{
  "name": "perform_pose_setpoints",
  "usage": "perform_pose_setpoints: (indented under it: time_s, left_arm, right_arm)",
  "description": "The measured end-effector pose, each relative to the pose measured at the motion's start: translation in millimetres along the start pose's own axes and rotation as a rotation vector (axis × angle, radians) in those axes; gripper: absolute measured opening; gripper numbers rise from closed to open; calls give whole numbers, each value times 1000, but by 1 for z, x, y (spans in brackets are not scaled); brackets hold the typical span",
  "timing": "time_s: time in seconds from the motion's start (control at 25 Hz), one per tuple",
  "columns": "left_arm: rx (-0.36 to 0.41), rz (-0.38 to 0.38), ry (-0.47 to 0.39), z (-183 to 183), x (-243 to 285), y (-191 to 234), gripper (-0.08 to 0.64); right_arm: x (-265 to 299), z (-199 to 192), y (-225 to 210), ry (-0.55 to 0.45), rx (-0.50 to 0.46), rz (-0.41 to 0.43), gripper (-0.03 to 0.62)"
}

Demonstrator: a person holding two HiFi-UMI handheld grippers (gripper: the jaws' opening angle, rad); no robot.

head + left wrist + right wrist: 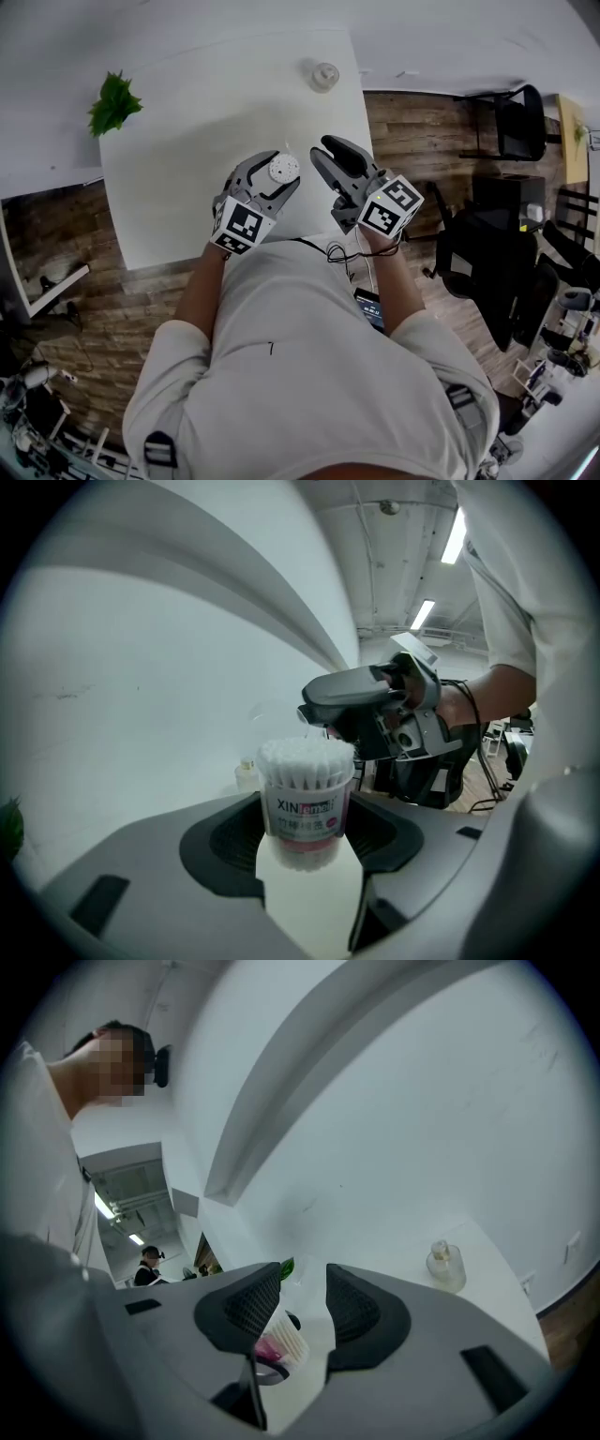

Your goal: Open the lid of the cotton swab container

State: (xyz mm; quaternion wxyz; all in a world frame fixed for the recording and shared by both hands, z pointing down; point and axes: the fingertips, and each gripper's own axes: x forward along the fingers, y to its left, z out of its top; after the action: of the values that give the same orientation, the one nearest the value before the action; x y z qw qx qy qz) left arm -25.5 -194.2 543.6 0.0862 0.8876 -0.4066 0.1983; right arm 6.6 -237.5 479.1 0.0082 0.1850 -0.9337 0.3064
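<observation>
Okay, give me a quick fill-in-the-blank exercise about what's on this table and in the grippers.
1. The left gripper is closed on the ___.
2. In the head view, the green plant sits at the far ___ corner of the white table.
3. Beyond the right gripper, near the table's far edge, stands a small clear ___.

Missing words: cotton swab container; left; bottle.
</observation>
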Motion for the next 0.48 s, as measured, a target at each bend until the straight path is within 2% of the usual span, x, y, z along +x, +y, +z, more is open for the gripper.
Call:
perform_pose_setpoints:
  time_s: [0.08, 0.2, 0.32, 0.48]
  left_arm:
    - [-25, 36, 10, -8, 1, 8, 268]
    - [-61, 95, 9, -16, 2, 22, 268]
    - [-84, 140, 12, -25, 7, 31, 270]
    - [-88, 137, 36, -42, 21, 32, 268]
  right_arm:
    - [-4, -1, 0, 3, -55, -26, 138]
    - [-8, -11, -9, 48, -115, -108, 82]
    - [-15, -26, -13, 97, -112, -158, -1]
    - [-23, -45, -19, 141, -109, -217, -2]
